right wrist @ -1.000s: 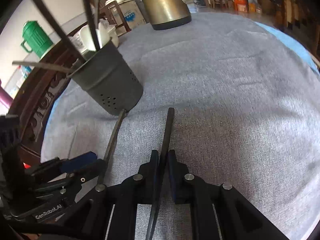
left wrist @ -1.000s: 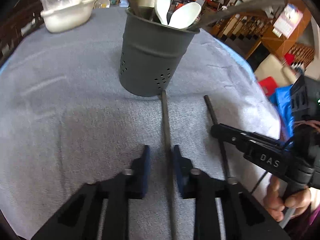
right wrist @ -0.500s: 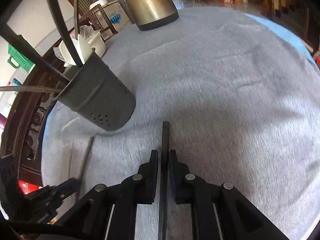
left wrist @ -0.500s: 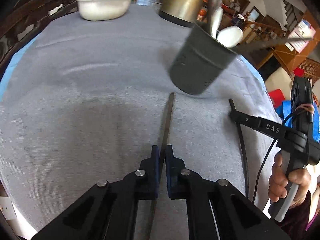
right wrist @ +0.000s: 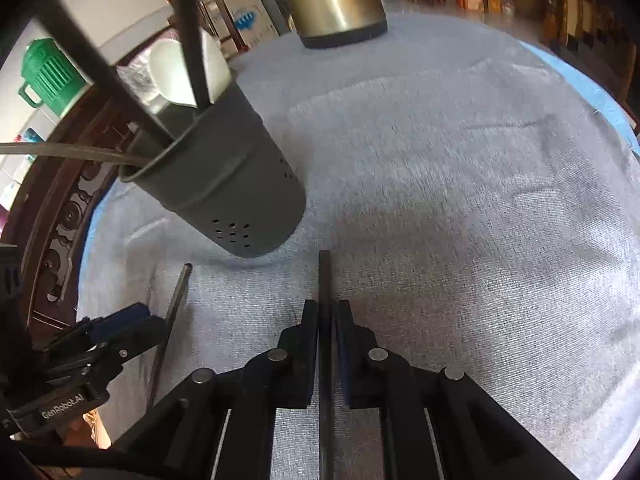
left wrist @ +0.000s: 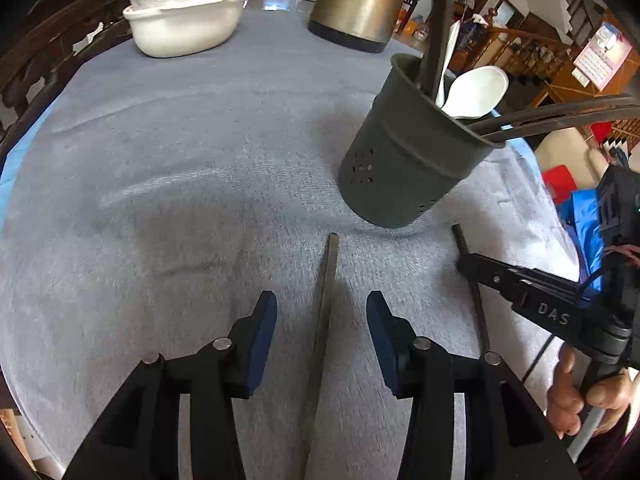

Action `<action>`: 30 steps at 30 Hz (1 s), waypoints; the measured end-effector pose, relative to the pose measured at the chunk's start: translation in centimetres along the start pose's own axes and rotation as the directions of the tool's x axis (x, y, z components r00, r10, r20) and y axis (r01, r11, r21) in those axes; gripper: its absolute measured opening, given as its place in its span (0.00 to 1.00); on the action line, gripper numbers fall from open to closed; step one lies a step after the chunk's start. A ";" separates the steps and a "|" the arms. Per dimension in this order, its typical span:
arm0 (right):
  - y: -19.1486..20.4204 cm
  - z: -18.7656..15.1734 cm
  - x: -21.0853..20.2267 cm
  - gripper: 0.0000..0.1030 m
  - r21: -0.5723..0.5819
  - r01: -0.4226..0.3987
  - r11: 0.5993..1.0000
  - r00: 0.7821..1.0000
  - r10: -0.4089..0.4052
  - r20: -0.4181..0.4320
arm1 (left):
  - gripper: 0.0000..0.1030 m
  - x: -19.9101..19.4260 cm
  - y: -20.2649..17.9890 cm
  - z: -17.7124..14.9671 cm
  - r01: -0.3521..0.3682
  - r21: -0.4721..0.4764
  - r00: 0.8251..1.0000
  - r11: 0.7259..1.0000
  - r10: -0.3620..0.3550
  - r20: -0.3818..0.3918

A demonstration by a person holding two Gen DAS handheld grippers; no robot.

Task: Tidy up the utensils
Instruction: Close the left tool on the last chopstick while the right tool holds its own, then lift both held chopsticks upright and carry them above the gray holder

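A dark grey perforated utensil holder (left wrist: 404,168) stands on the grey cloth, holding white spoons (left wrist: 476,92) and several dark utensils. In the left wrist view a dark chopstick (left wrist: 328,264) lies on the cloth between the fingers of my left gripper (left wrist: 321,304), whose jaws are opening and stand clear of it. My right gripper (right wrist: 326,308) is shut on a second dark chopstick (right wrist: 325,276), whose tip points at the holder (right wrist: 224,184). The right wrist view also shows the left gripper (right wrist: 132,320) and its chopstick (right wrist: 180,292) at the lower left.
A brass-coloured kettle (left wrist: 356,0) and a white bowl (left wrist: 184,24) with a plastic bag in it stand at the far side of the table. A carved wooden chair back (right wrist: 52,248) runs along the left edge. A green jug (right wrist: 48,76) sits beyond it.
The left jaws, shut on the chopstick half a second ago, have parted and it now lies free on the cloth. The right gripper, still shut on its chopstick, has moved closer to the holder.
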State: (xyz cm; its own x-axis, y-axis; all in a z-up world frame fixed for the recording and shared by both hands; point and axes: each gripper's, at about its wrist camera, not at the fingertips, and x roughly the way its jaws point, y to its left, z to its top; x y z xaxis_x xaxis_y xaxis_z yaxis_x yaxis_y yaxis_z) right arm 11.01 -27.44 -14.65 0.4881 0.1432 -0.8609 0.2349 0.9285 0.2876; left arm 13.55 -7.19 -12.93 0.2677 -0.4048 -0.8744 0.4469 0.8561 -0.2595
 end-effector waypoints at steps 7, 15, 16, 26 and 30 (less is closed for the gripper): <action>1.4 1.8 1.3 0.11 -0.059 0.053 0.997 0.998 -0.054 -0.019 | 0.12 1.2 0.3 1.1 0.005 0.007 1.000 1.000 -0.005 -0.002; 2.1 1.2 -0.3 0.08 -0.105 0.039 0.994 0.998 -0.033 0.058 | 0.06 0.2 -0.1 1.8 0.013 0.030 0.998 0.999 -0.015 0.057; 2.6 1.0 -1.0 0.08 -0.111 0.034 0.993 0.997 -0.026 0.074 | 0.06 -0.7 0.4 1.7 0.015 0.026 0.997 1.000 -0.017 0.072; 4.5 -0.4 -7.5 0.08 -0.157 -0.022 0.987 0.973 0.057 0.226 | 0.06 -9.3 1.8 0.8 0.024 0.006 0.972 1.000 -0.025 0.235; 5.0 -1.2 -10.5 0.08 -0.165 -0.048 0.985 0.948 0.097 0.302 | 0.05 -12.4 1.4 0.7 0.016 0.012 0.951 1.000 -0.019 0.308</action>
State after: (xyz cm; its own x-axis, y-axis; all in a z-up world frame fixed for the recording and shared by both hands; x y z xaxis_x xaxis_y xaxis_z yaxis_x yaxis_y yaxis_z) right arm 6.03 -23.84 -4.68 0.7398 0.1218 -0.6617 0.0698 0.9643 0.2555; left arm 11.40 -1.22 -2.15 0.5091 -0.5006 -0.7002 0.4617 0.8454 -0.2686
